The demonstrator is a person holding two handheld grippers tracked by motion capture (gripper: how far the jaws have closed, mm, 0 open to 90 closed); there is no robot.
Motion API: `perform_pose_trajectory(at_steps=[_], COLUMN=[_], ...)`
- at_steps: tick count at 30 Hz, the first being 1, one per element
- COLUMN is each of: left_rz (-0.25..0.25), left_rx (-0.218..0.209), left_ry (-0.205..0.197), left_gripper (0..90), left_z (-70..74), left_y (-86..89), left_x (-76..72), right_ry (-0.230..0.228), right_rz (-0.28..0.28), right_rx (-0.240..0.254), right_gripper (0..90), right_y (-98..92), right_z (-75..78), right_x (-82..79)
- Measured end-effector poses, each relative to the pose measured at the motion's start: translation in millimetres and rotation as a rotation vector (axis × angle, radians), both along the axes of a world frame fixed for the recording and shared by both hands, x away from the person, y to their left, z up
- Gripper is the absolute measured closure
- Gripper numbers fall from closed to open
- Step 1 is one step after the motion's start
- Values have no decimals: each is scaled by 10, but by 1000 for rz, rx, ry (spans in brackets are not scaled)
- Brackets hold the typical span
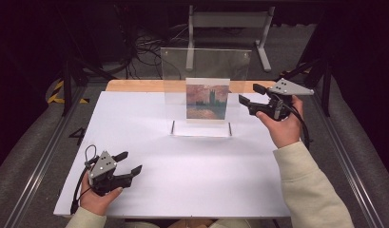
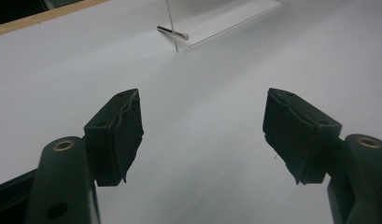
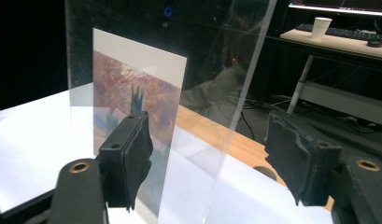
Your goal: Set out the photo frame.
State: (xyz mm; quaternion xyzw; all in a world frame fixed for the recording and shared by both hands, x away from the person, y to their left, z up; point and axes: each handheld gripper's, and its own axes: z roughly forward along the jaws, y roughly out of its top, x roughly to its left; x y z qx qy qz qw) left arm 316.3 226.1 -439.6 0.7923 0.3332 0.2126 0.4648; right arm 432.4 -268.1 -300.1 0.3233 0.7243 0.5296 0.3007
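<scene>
At seven o'clock on the white worktop (image 1: 192, 175), the left gripper (image 1: 128, 162) rests with jaws apart, holding nothing. At centre, toward twelve, a clear acrylic frame (image 1: 206, 66) stands upright, holding a painted picture card (image 1: 207, 99). At three o'clock of it, the right gripper (image 1: 251, 95) hovers just beside the frame's edge, jaws wide apart, empty.

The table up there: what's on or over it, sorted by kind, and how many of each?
Clear plastic picture stand: 1
Picture card in the stand: 1
Metal pegs at the stand's foot: 2
Hand-held grippers, left gripper and right gripper, both open with nothing between the jaws: 2
Total: 6
</scene>
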Motion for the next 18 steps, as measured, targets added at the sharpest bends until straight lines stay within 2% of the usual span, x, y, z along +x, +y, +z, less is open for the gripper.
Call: perform_pose_trajectory(at_steps=[2, 9, 13, 14, 15, 18], left_rz=[0, -3, -10, -11, -11, -16], left_rx=[0, -14, -17, -20, -20, -24], left_ry=[1, 2, 2, 3, 3, 3], left_gripper=[289, 288, 288, 288, 288, 287], left_z=[0, 9, 11, 11, 11, 13], left_y=[1, -8, -19, -24, -27, -39], left_x=[3, 30, 45, 51, 56, 74], right_ry=[-1, 6, 14, 23, 23, 35], right_rz=[0, 10, 24, 45, 45, 67], right_rx=[-3, -8, -14, -35, -35, -41], right_gripper=[307, 279, 268, 265, 265, 255], right_y=[-23, -209, -263, -288, -288, -326], right_z=[9, 37, 17, -10, -10, -70], right_x=[-27, -311, -436, -538, -538, -706])
